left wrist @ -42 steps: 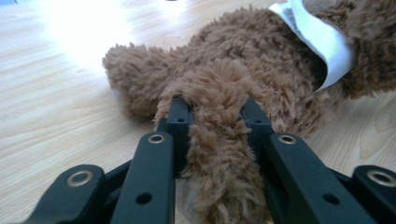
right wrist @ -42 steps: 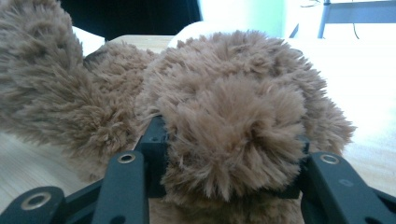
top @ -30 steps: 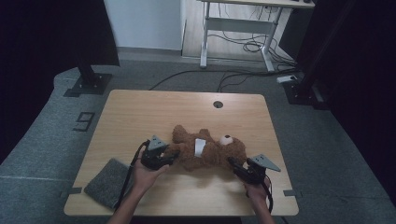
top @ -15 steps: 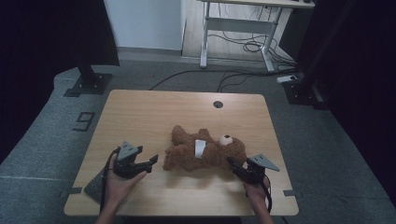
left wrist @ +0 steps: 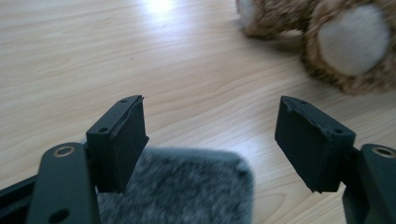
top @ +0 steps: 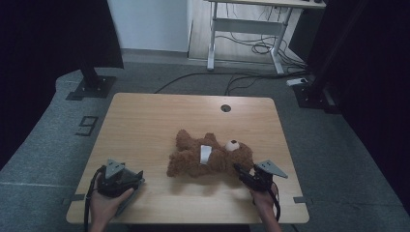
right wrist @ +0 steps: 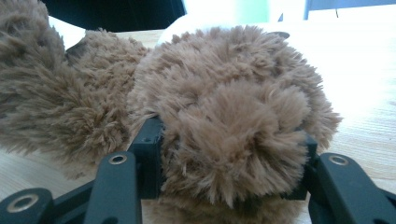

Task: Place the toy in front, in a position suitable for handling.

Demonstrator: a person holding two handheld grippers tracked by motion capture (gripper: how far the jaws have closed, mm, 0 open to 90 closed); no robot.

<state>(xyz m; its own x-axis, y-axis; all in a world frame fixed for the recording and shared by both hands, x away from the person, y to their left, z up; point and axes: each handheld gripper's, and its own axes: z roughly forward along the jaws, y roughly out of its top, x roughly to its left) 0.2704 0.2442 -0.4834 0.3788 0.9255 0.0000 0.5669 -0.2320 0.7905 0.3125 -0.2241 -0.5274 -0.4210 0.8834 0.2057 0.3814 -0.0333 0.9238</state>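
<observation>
Teddy bear [top: 210, 157] lies on table [top: 159, 121], pad [left wrist: 173, 186] at its left.

Bare tabletop [top: 159, 121] beyond teddy [top: 210, 155].

Two handheld grippers, both matte black. The left gripper [left wrist: 210, 140] carries blocky rectangular jaw pads with chipped upper edges, small screw holes along their tops and brass-ringed pivot holes in the arms behind them. The right gripper [right wrist: 229, 158] has the same brass-ringed pivots on flat black linkage arms. From the high view, a grey three-cornered plate [top: 115, 168] tops the left gripper and another grey plate [top: 270, 168] tops the right, with a black cable [top: 88, 205] trailing behind the left one.
</observation>
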